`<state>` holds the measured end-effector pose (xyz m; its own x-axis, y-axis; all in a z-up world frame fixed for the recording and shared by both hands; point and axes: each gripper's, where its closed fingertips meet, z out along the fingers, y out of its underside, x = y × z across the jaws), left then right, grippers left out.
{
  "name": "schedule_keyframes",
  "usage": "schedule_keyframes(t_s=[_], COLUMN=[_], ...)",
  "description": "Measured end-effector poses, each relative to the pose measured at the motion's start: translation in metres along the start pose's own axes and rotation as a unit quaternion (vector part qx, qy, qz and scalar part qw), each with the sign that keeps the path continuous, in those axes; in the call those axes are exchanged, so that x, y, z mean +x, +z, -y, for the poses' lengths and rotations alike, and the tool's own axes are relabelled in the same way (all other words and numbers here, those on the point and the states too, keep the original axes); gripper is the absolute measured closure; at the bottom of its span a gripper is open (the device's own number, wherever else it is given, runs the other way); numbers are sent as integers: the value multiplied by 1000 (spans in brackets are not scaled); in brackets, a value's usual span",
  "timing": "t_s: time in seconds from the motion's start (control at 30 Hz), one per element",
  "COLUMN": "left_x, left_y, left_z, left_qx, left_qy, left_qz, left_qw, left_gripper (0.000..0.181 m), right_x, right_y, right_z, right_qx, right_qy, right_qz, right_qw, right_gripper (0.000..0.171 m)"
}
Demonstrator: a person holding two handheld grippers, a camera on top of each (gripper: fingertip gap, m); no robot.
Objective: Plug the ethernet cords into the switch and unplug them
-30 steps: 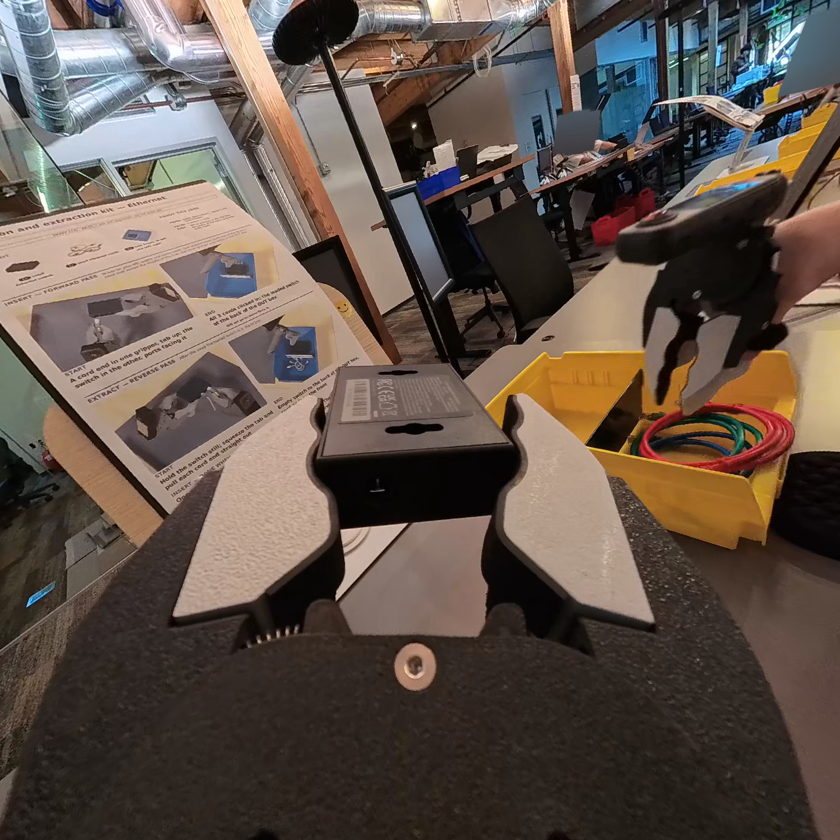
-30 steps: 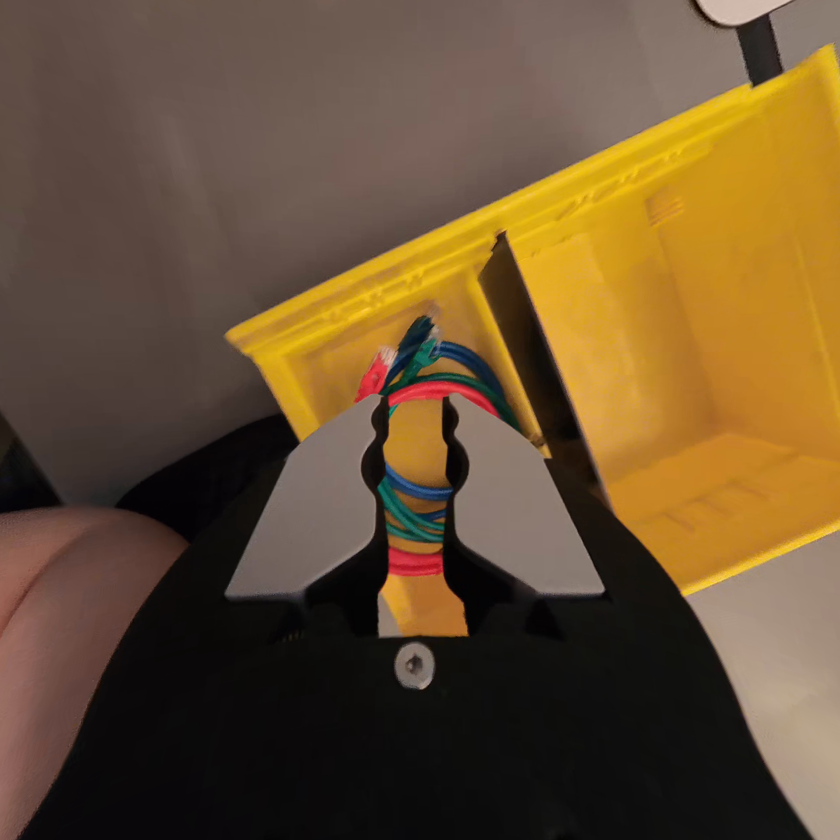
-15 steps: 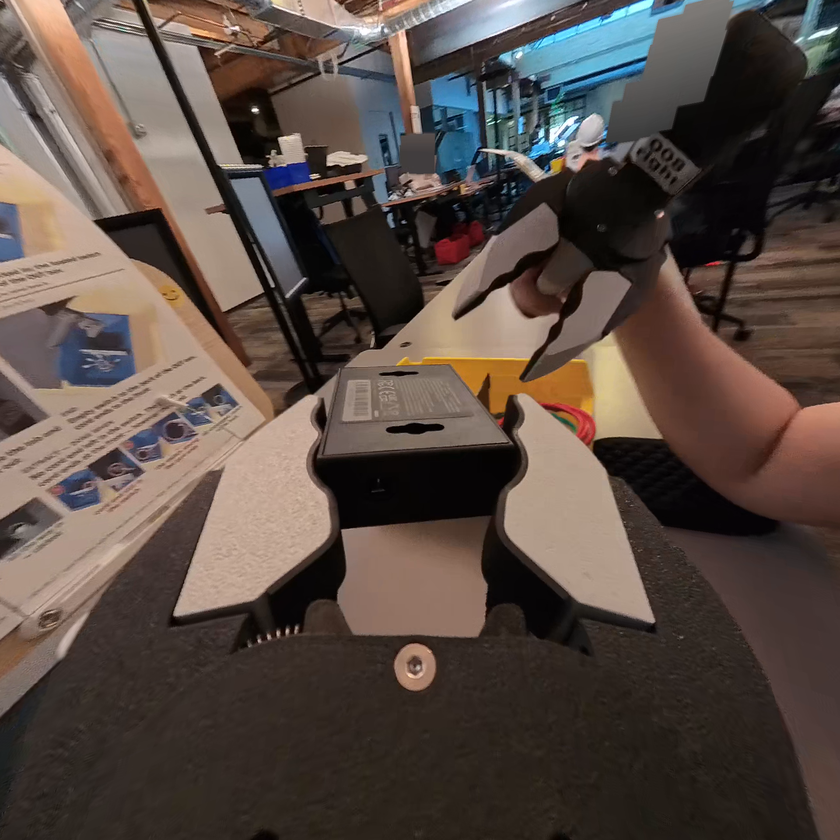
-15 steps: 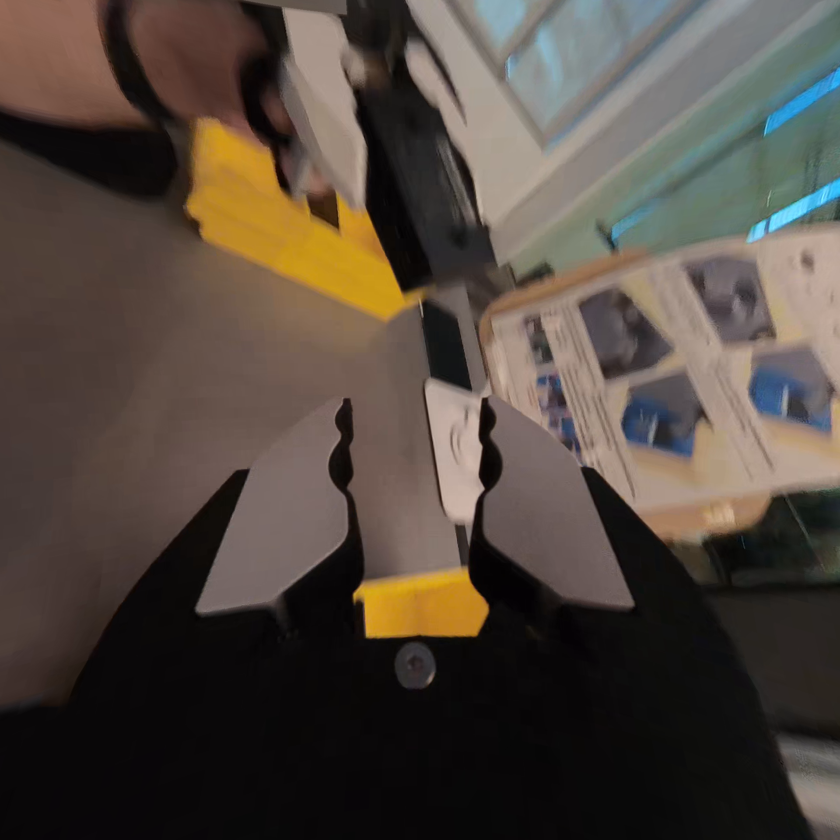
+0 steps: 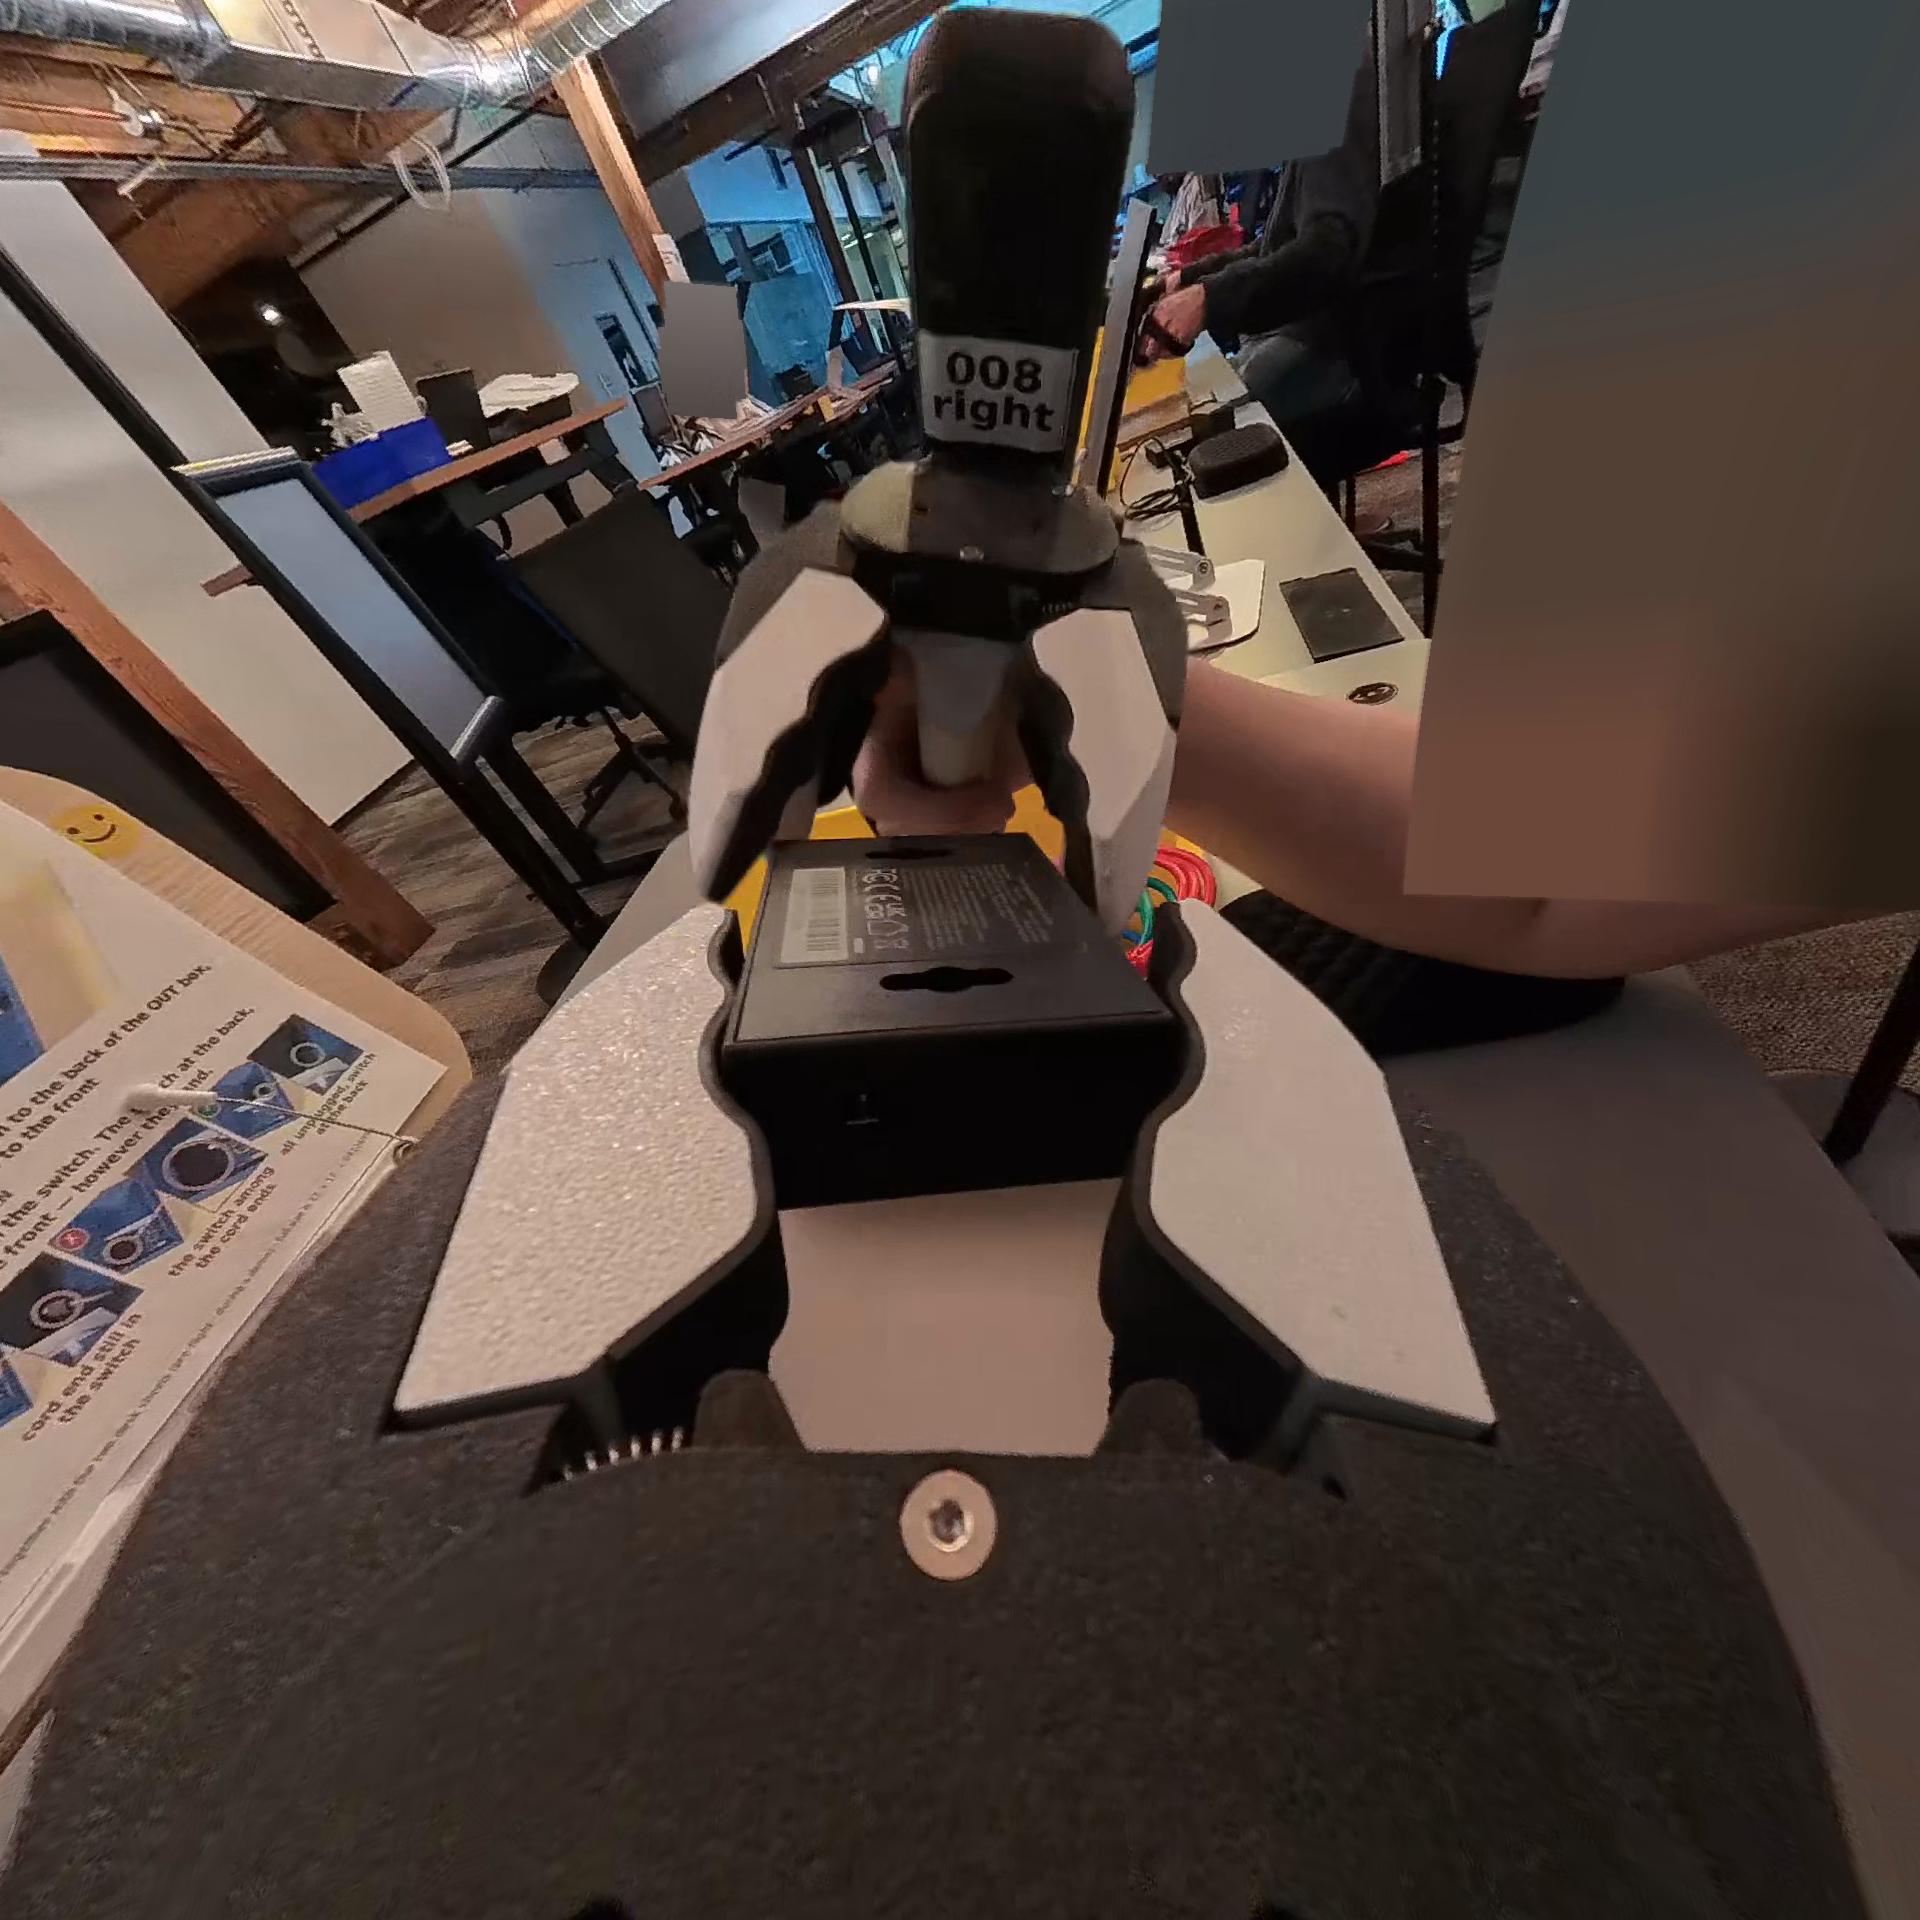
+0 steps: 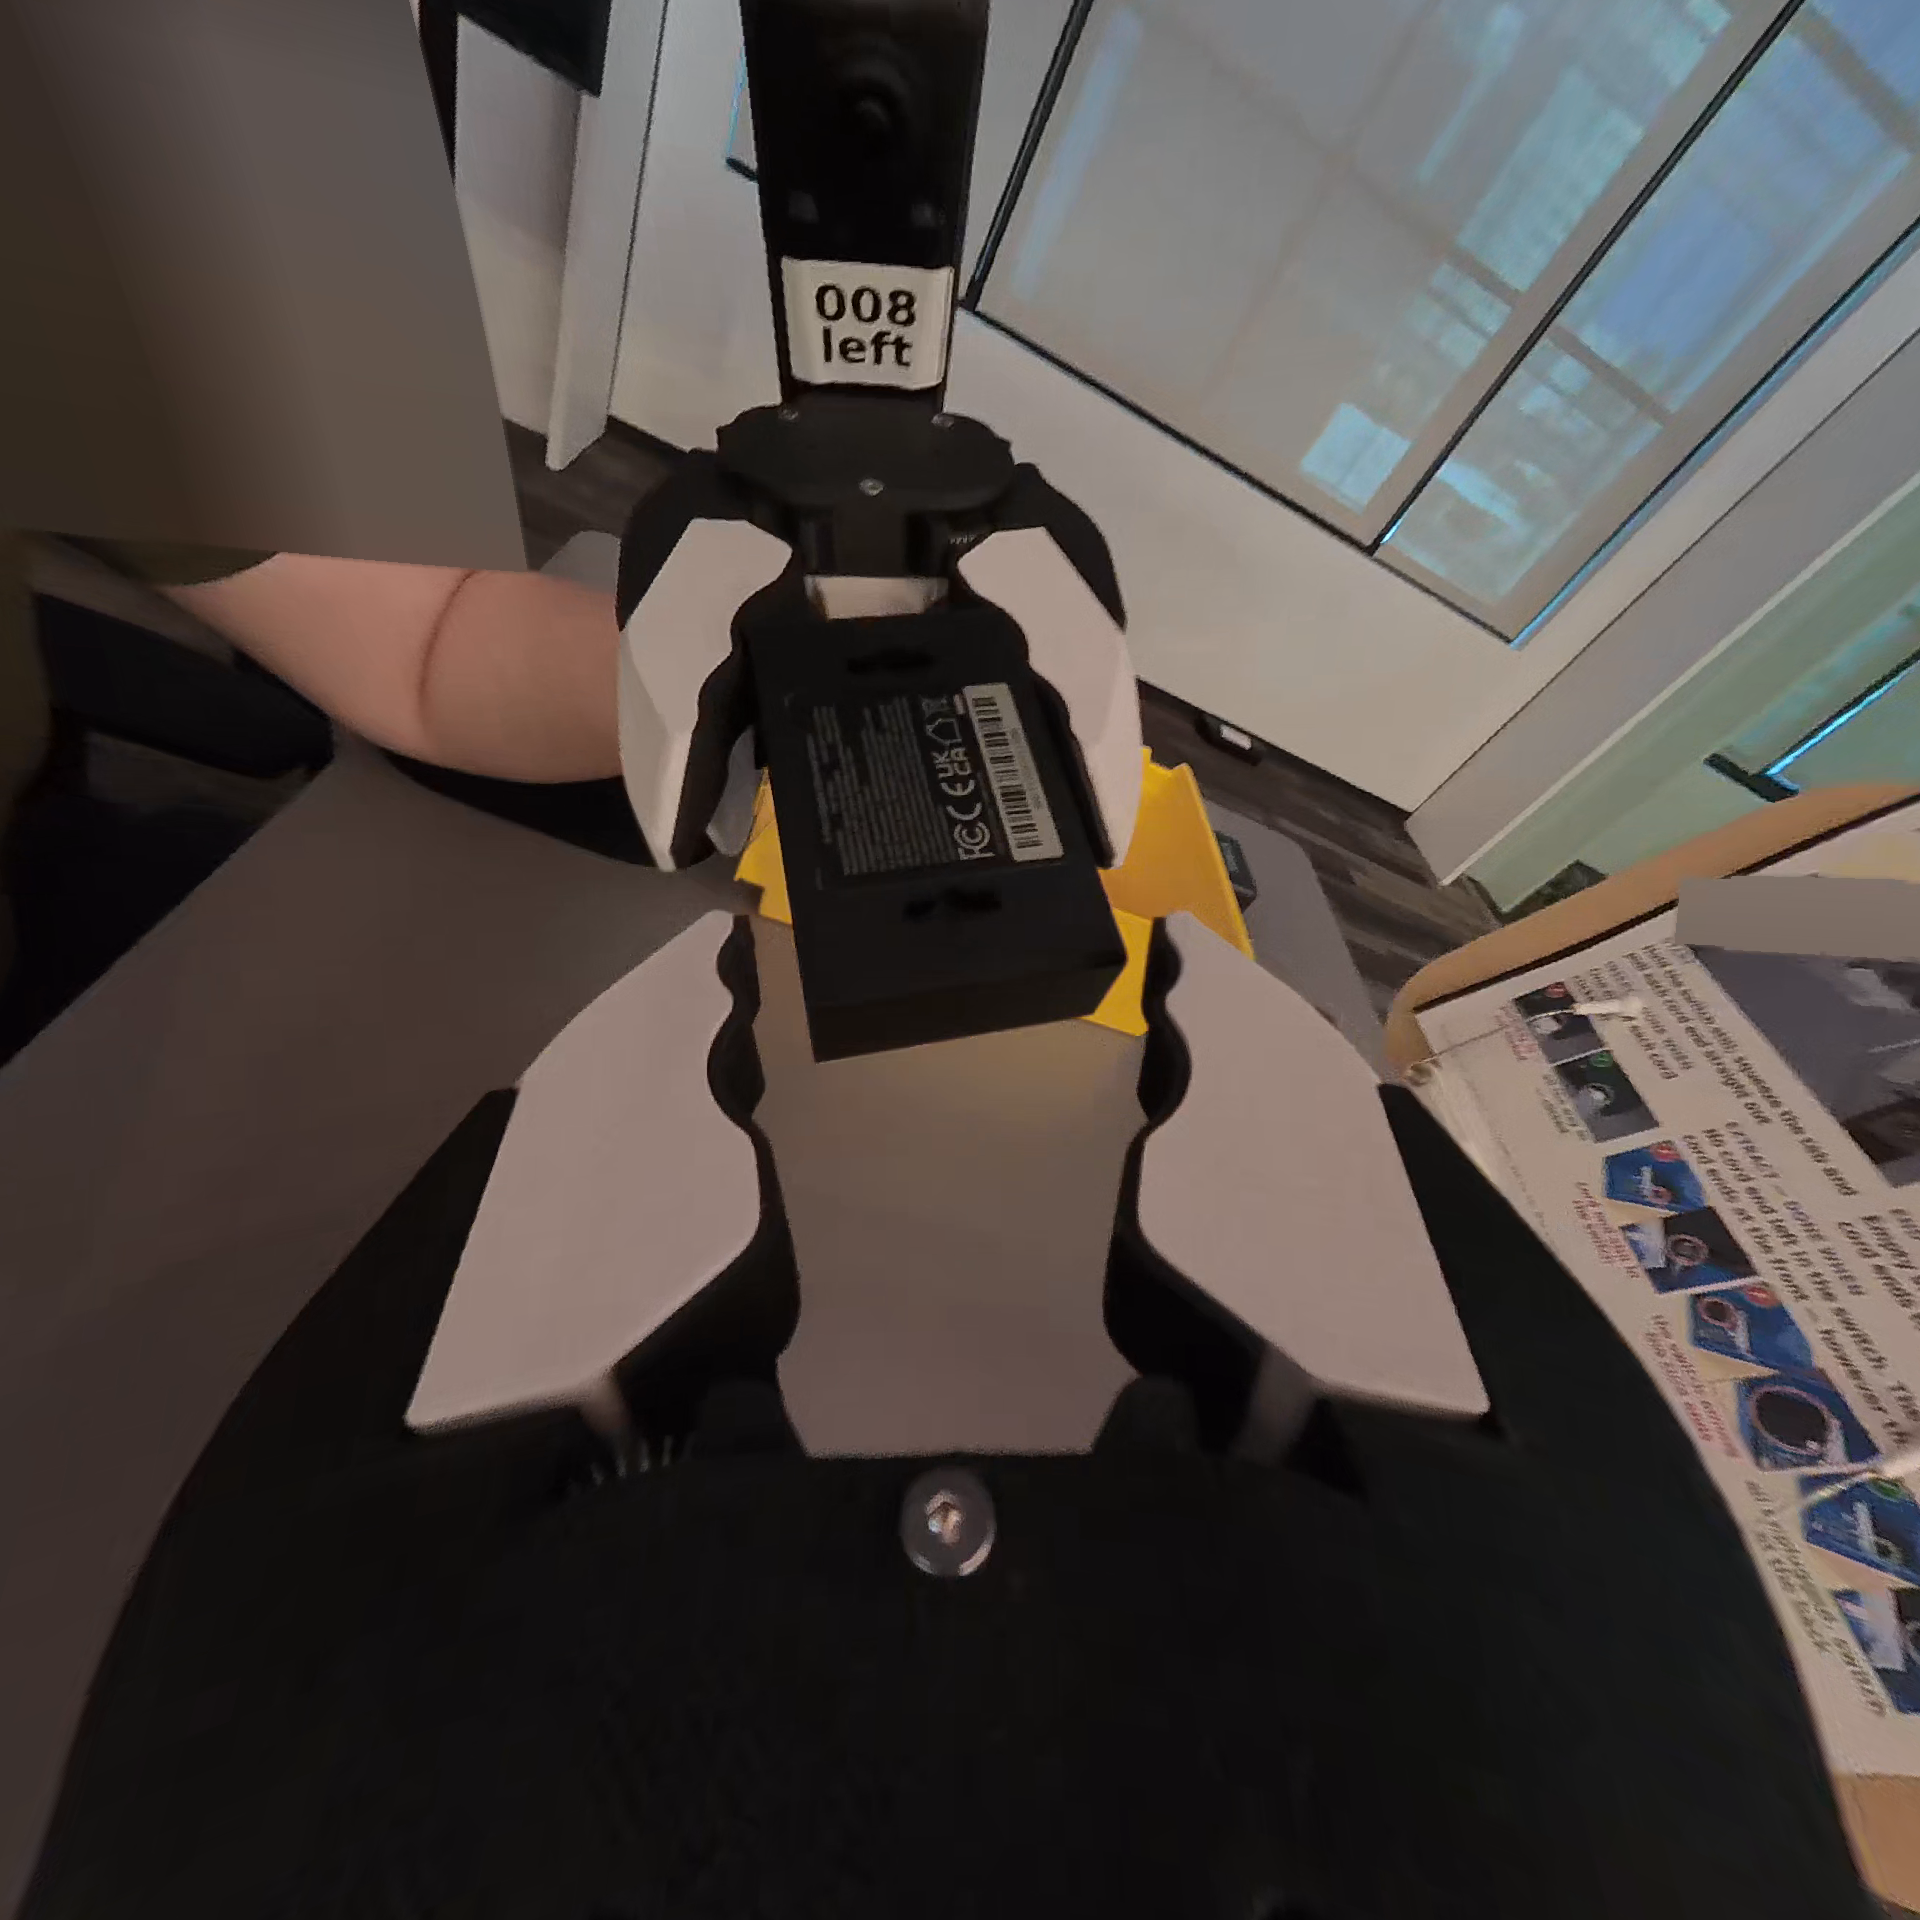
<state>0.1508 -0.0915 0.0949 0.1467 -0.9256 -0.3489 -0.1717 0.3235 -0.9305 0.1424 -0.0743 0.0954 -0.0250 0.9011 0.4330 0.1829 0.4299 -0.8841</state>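
Note:
The black switch [image 5: 940, 1029] is clamped between the fingers of my left gripper [image 5: 945, 935], label side up, held above the table. My right gripper [image 5: 914, 883] faces it head-on, open and empty, its fingertips on either side of the switch's far end. In the right wrist view the switch [image 6: 935, 831] sticks out of the left gripper [image 6: 888, 852], and its free end lies between the tips of my right gripper [image 6: 948, 935]. Whether they touch it I cannot tell. The red and green ethernet cords [image 5: 1169, 883] lie coiled behind the switch, mostly hidden.
A yellow bin [image 6: 1174, 831] stands on the grey table [image 5: 1610, 1195] under the switch. An instruction board [image 5: 156, 1143] leans at the left and shows in the right wrist view [image 6: 1714, 1195] at the right. A black pad [image 5: 1403, 997] lies under the person's forearm. Only a small space, under 4 cm, lies between the two pairs of fingers.
My right gripper left the cords in the yellow bin, swung round to face the left gripper, opened wider and now straddles the switch's end. The left gripper kept hold of the switch and turned right.

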Motion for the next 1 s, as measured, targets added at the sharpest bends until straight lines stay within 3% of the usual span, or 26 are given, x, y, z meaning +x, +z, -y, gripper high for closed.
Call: schedule_keyframes(t_s=[0.1, 0.3, 0.37, 0.47, 0.53, 0.67, 0.83, 1.0], left_x=[5, 0, -12, -30, -34, -35, -35, -39], left_y=[1, 2, 1, -11, -19, -31, -37, -39], left_z=[1, -8, -12, -10, -4, 4, 11, 9], left_qx=[7, -9, -22, -21, -17, -25, -20, -25], left_qy=[-3, -1, 13, 12, 6, 19, 34, 35], left_qz=[-15, -4, 35, 80, 82, 90, 100, 104], left_qw=[1000, 1000, 999, 996, 996, 995, 994, 994], left_gripper=[107, 107, 98, 95, 96, 99, 102, 102], right_x=[-5, -2, 6, 45, 71, 90, 79, 67], right_y=[5, 4, -9, -64, -113, -185, -200, -189], right_z=[-5, -9, -19, -48, -86, -185, -267, -289], right_qx=[-8, -33, -79, -162, -219, -356, -459, -494], right_qy=[8, 8, -24, -18, 51, 194, 313, 367], right_qz=[20, 22, -13, -127, -201, -277, -232, -149], right_qw=[1000, 999, 997, 978, 953, 871, 798, 774], right_gripper=[108, 109, 109, 109, 109, 109, 109, 108])
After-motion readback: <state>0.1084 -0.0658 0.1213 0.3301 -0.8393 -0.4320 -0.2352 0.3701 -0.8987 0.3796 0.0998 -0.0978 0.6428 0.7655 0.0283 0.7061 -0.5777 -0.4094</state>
